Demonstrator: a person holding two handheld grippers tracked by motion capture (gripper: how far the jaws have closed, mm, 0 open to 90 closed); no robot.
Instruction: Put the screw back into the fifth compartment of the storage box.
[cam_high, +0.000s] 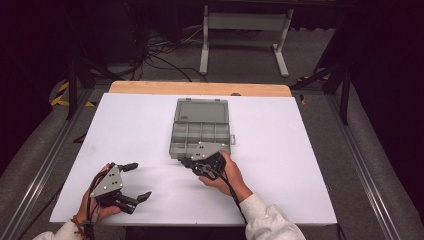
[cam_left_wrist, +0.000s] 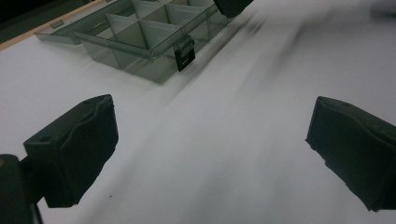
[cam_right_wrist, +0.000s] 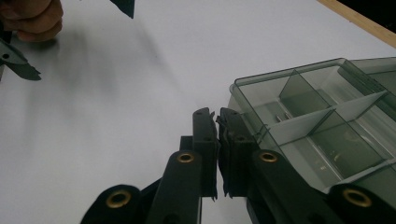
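A clear grey compartment box (cam_high: 200, 131) lies open in the middle of the white table, its lid (cam_high: 202, 110) folded back away from me. The compartments (cam_right_wrist: 322, 130) look nearly bare, with small faint bits in some. My right gripper (cam_high: 185, 161) is shut with nothing between its jaws, and its fingertips (cam_right_wrist: 205, 116) sit just beside the box's near left corner. My left gripper (cam_high: 140, 181) rests at the front left of the table, well apart from the box. It is open wide (cam_left_wrist: 210, 126) over bare white surface, holding nothing.
The box (cam_left_wrist: 140, 32) has a dark latch (cam_left_wrist: 184, 52) on its front wall. A wooden table edge (cam_high: 200, 88) runs behind the white sheet (cam_high: 300, 150). Beyond it stand a white frame leg (cam_high: 204, 45) and cables on the floor.
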